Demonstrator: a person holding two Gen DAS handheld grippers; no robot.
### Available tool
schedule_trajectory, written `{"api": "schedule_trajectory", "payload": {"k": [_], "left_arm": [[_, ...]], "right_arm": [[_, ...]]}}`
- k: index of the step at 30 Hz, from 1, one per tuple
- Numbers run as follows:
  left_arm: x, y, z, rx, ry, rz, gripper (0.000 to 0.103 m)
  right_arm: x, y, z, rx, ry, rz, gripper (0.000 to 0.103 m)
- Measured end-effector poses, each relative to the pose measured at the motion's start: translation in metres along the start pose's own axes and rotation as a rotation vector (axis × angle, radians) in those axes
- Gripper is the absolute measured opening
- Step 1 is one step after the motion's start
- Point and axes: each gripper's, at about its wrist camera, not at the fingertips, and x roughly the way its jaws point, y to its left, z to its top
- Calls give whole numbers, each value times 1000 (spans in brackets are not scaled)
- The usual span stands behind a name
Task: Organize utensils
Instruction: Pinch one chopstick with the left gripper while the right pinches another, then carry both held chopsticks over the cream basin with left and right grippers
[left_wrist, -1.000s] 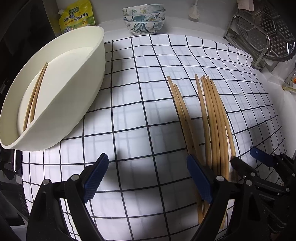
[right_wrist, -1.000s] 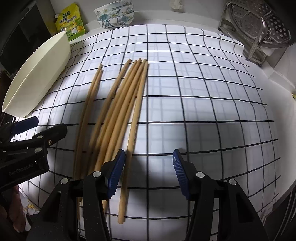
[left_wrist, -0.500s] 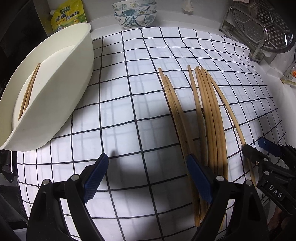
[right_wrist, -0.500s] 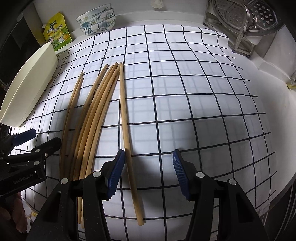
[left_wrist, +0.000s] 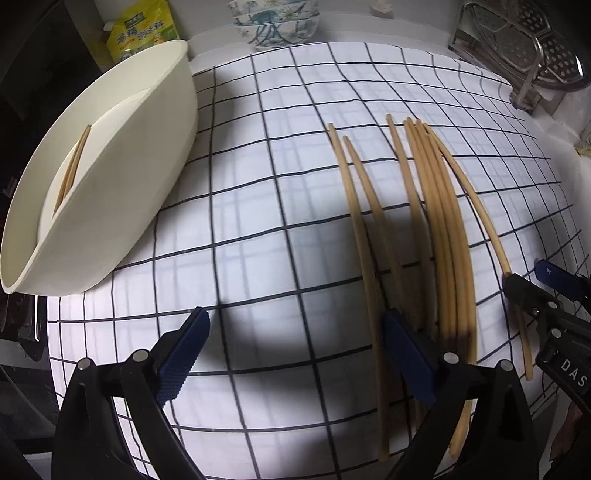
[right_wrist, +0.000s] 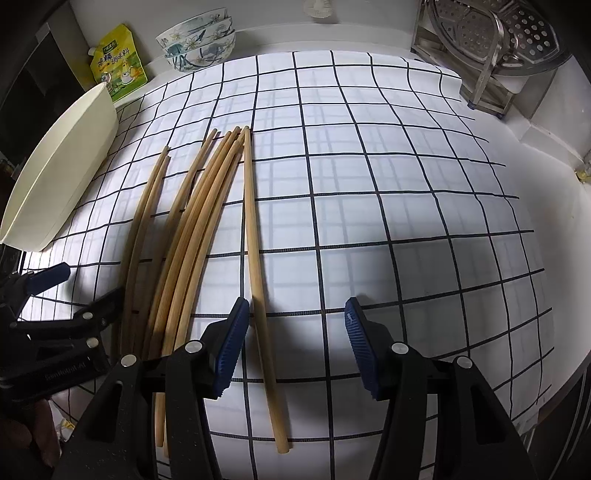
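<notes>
On the counter, a white cloth with a black grid (right_wrist: 388, 177) covers the work surface and carries everything you handle. At its left edge stands one large cream oval tub (left_wrist: 122, 177), seen again in the right wrist view (right_wrist: 62, 173); two chopsticks (left_wrist: 72, 168) lie side by side inside it. Behind the cloth, against the wall, you see one metal rack holding perforated steamer plates (right_wrist: 506, 48), one stack of three floral bowls (right_wrist: 199, 38) and one yellow-green pouch (right_wrist: 118, 62).

Seven loose chopsticks (right_wrist: 195, 221) lie on the cloth, roughly parallel, tips toward the wall: a pair on the left (left_wrist: 364, 229), a close bundle of four in the middle (left_wrist: 439, 229), and one single chopstick (right_wrist: 255, 258) angled away to the right, its far tip touching the bundle.

Your left gripper (left_wrist: 295, 354) has its jaws spread wide with nothing between them; its right finger (left_wrist: 406, 354) sits over the near ends of the left pair. Your right gripper (right_wrist: 295, 347) is likewise spread and holds nothing; its left finger (right_wrist: 231, 347) lies just beside the single chopstick, whose near part passes between the jaws. Whether that finger touches the stick cannot be told.
</notes>
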Motion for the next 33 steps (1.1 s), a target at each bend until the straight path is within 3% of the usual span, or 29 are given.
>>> {"api": "schedule_trajectory", "payload": {"k": [10, 15, 21, 24, 25, 26, 27, 33], "left_arm": [[5, 10, 9, -30, -18, 9, 93], [9, 8, 19, -54, -37, -33, 88], [2, -6, 28, -23, -61, -69, 59], [0, -13, 34, -6, -64, -69, 41], [2, -14, 34, -2, -64, -72, 31], [3, -16, 34, 2, -62, -78, 18], [4, -17, 34, 6, -57, -84, 12], [1, -6, 19, 0, -26, -95, 7]], "right_arm": [[5, 8, 5, -54, -25, -42, 52], [7, 13, 7, -83, -56, -39, 52], [7, 17, 9, -114, -65, -16, 42], [7, 19, 11, -127, -66, -12, 23], [7, 20, 12, -130, -64, -14, 12], [7, 20, 13, -131, -61, -16, 7], [8, 19, 14, -126, -57, -9, 7], [7, 10, 18, -77, -42, 33, 6]]}}
